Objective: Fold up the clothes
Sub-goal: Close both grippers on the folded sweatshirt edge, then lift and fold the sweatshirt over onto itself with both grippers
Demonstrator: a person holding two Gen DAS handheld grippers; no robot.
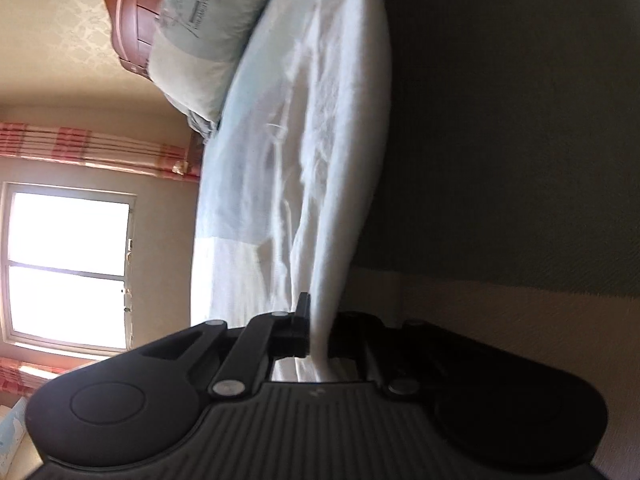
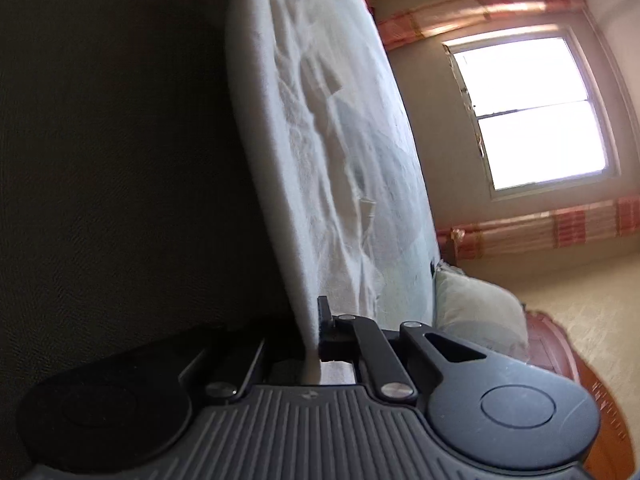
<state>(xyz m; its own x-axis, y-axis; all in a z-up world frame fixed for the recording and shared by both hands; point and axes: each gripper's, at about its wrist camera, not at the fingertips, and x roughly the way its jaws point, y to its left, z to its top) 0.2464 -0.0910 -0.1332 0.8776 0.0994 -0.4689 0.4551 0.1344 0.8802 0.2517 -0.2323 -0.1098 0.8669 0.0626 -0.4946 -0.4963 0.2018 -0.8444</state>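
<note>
Bed (image 1: 224, 184) with pillow (image 1: 196, 56); window (image 2: 532, 112) bright.

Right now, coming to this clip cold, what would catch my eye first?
A white fuzzy garment runs up the middle of each wrist view, stretched taut, with each gripper's jaws shut on an edge: the left gripper and the right gripper. Behind it, a bright window glows between pink striped curtains; a pale pillow leans on a reddish wooden headboard.
</note>
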